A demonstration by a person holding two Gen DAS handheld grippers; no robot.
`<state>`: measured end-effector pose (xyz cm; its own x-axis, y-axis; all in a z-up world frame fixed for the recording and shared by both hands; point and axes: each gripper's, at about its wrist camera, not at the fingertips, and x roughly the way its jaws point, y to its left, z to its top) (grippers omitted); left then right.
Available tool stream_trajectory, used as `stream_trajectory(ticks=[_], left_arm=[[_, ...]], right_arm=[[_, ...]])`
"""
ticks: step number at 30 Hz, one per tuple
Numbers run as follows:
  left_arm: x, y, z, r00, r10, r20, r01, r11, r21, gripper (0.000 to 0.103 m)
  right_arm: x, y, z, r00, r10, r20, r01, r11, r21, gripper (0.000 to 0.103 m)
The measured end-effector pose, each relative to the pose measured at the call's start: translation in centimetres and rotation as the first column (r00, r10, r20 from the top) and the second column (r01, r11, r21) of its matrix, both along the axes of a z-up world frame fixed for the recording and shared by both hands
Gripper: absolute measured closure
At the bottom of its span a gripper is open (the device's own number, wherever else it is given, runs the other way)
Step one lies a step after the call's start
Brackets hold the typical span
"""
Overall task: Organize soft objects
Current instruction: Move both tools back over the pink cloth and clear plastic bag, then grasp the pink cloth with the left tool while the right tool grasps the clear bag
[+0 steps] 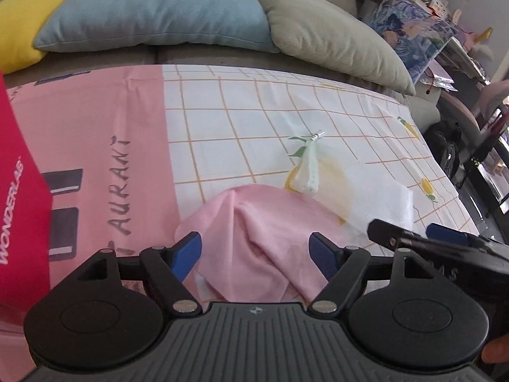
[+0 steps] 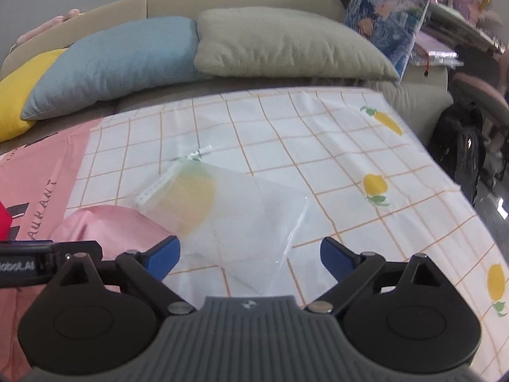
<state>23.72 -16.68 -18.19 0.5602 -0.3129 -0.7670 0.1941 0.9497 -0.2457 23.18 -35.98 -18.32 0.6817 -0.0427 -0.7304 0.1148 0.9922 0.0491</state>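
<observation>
Left gripper (image 1: 256,251) jaws wide apart, empty, above crumpled pink cloth (image 1: 254,232). Right gripper (image 2: 249,256) also spread wide, empty, over clear zip bag (image 2: 241,216) beside cloth. Both lie on checked sheet (image 2: 350,159); yellow, blue, beige cushions (image 2: 280,41) behind on sofa.

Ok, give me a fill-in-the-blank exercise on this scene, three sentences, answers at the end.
1. The left gripper hangs with open jaws over a crumpled cloth whose colour is ____.
2. Of the three cushions at the back, the blue cushion lies between the grey-green cushion and the ____ one.
3. The fruit printed on the checked sheet is coloured ____.

Missing words: pink; yellow; yellow
</observation>
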Motion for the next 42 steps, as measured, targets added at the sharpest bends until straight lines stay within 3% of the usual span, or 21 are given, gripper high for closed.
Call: stream_trajectory(ticks=[3, 5, 11, 13, 14, 15, 16, 19, 20, 21, 23, 26, 31, 42], left_arm=[[0.1, -0.9, -0.1, 0.999, -0.041, 0.008, 0.042, 0.999, 0.000, 0.013], [0.2, -1.4, -0.1, 0.998, -0.070, 0.007, 0.070, 0.998, -0.006, 0.013], [0.0, -3.1, -0.3, 0.990, -0.136, 0.042, 0.133, 0.990, 0.055, 0.013], [-0.4, -4.1, -0.5, 0.981, -0.183, 0.068, 0.171, 0.973, 0.157, 0.022], [-0.8, -4.7, -0.6, 0.973, -0.215, 0.084, 0.192, 0.955, 0.224, 0.030], [-1.2, -4.9, -0.7, 0.965, -0.241, 0.101, 0.211, 0.947, 0.241, 0.041], [-1.3, -4.7, -0.6, 0.963, -0.249, 0.103, 0.223, 0.952, 0.212, 0.046], [-1.5, -4.5, -0.5, 0.963, -0.245, 0.116, 0.217, 0.953, 0.211, 0.059], [-1.6, -4.5, -0.4, 0.963, -0.242, 0.116, 0.215, 0.954, 0.210, 0.068], [-1.5, -4.4, -0.3, 0.964, -0.240, 0.115, 0.213, 0.954, 0.210, 0.082], [-1.4, -4.1, -0.1, 0.967, -0.234, 0.102, 0.210, 0.957, 0.200, 0.094], [-2.0, -3.2, 1.0, 0.969, -0.210, 0.130, 0.182, 0.962, 0.204, 0.095], [-4.5, 0.1, 3.4, 0.977, -0.173, 0.122, 0.163, 0.982, 0.091, 0.095], [-11.5, 5.0, 6.9, 0.992, -0.098, 0.076, 0.094, 0.994, 0.054, 0.095]], right_arm=[[0.7, -0.8, -0.5, 1.000, -0.016, 0.001, 0.015, 0.998, 0.068, 0.010], [1.1, -0.8, -0.8, 1.000, -0.014, -0.005, 0.014, 0.998, 0.061, 0.010], [1.4, -1.2, -1.2, 0.999, -0.029, -0.016, 0.030, 0.996, 0.088, 0.022], [1.4, -1.3, -1.1, 0.999, -0.035, -0.010, 0.036, 0.996, 0.086, 0.026], [1.3, -1.3, -1.1, 1.000, -0.028, -0.005, 0.028, 0.996, 0.086, 0.030], [1.3, -1.0, -1.1, 1.000, -0.016, 0.000, 0.016, 0.997, 0.078, 0.036], [1.3, -0.7, -1.1, 1.000, 0.000, 0.002, 0.000, 0.998, 0.057, 0.040], [1.1, 0.6, -1.0, 0.997, 0.077, 0.009, -0.077, 0.997, 0.005, 0.067], [1.1, 0.9, -1.0, 0.995, 0.102, 0.008, -0.103, 0.995, 0.007, 0.080], [1.0, 1.1, -1.0, 0.992, 0.123, 0.010, -0.123, 0.992, 0.012, 0.086], [0.9, 1.3, -0.8, 0.989, 0.146, 0.023, -0.147, 0.989, 0.031, 0.092], [0.7, 0.7, -0.4, 0.990, 0.136, 0.046, -0.139, 0.988, 0.073, 0.098], [0.8, -0.5, 0.0, 0.995, 0.085, 0.041, -0.090, 0.986, 0.140, 0.099], [-2.1, 2.0, 1.8, 0.974, 0.221, 0.050, -0.226, 0.960, 0.164, 0.103]])
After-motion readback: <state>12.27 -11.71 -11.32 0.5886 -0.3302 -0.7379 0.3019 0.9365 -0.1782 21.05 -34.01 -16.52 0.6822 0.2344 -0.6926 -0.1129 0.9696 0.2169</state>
